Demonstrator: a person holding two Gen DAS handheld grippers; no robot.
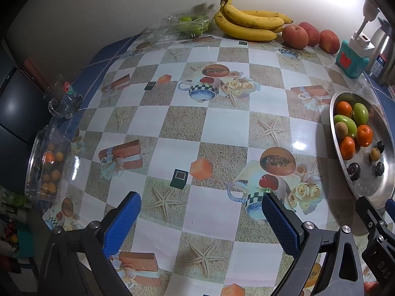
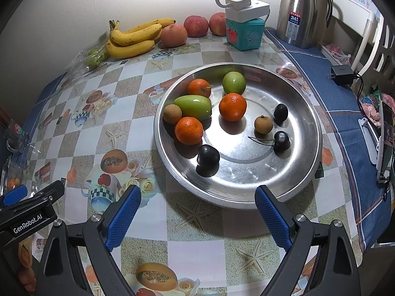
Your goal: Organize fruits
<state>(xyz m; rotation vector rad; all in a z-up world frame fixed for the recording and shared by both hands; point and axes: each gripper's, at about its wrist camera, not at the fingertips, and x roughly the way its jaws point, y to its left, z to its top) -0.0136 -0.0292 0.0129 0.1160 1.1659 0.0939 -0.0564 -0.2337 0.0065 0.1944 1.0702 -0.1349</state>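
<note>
1. The left gripper is spread wide over bare tablecloth, holding nothing
2. The right gripper gapes wide too, empty, its tips just short of the steel bowl
3. Beyond it, tangerines, green fruit and dark plums lie in the bowl
4. Farthest off, bananas and apples line the wall
</note>
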